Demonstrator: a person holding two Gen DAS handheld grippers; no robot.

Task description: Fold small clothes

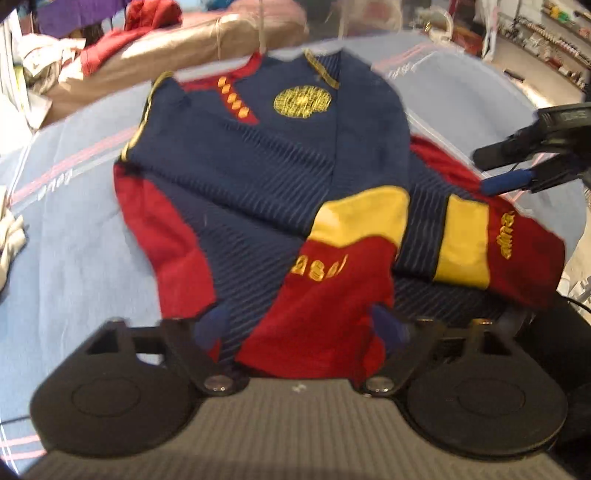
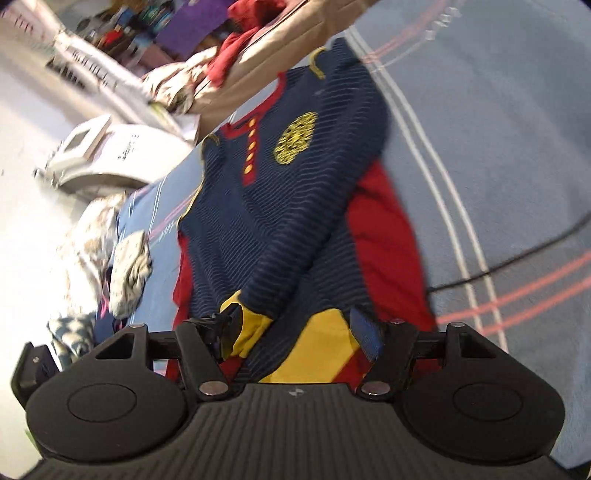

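The small shirt (image 1: 258,177), navy with fine stripes, red side panels and a round yellow crest on the chest, lies face up on the blue bedcover (image 1: 74,229), its collar toward the far side. At the far left, a crumpled pale cloth (image 1: 9,240) sits on the cover's edge, well apart from the shirt. Beyond the collar a tan bundle (image 1: 166,48) carries a red garment (image 1: 147,18) on top.

Both sleeves, each banded yellow and red with yellow lettering, are folded across the shirt's lower half. The left gripper (image 1: 301,326) hovers at the near hem with its jaws spread wide, the blue pads either side of the red cuff of the nearer sleeve; they do not appear to pinch any cloth. To its right, the other sleeve runs out over the red panel.

From the right wrist view, the right gripper (image 2: 291,334) sits low over the yellow sleeve band, jaws also wide apart, one blue fingertip (image 2: 364,334) resting against the fabric. The opposite fingertip is hidden behind a raised yellow fold. A black cable (image 2: 517,254) trails across the cover at the far right.
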